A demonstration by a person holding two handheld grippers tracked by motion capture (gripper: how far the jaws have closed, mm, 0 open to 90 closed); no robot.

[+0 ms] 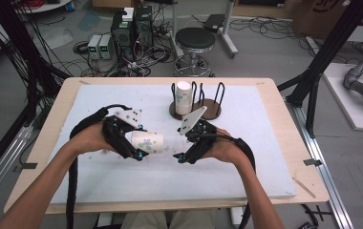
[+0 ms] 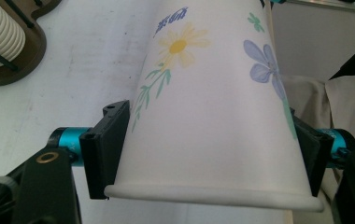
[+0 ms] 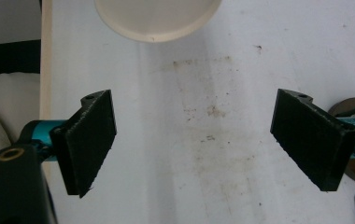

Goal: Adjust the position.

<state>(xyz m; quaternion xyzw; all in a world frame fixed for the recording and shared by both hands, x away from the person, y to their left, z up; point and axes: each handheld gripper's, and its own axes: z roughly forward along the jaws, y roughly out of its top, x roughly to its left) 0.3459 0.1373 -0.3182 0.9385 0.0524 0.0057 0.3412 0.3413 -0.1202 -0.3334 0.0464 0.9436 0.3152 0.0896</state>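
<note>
- While the left gripper (image 1: 139, 153) clamps it near its rim, the cup (image 1: 147, 142) lies on its side above the white pad (image 1: 122, 181), a little left of the pad's middle.
- It is a white paper cup with a yellow daisy, a blue flower and green stems printed on its wall (image 2: 203, 116); the black pads (image 2: 104, 149) press on both sides.
- The right gripper (image 1: 182, 157) stands just right of the cup, its jaws spread wide with nothing between them; the cup's round end (image 3: 157, 18) shows ahead of them.
- A stack of cups (image 1: 183, 97) stands upright in the rack (image 1: 208, 107) near the pad's far edge, well apart.
- Toward the near edge and both side edges the pad is bare.
</note>
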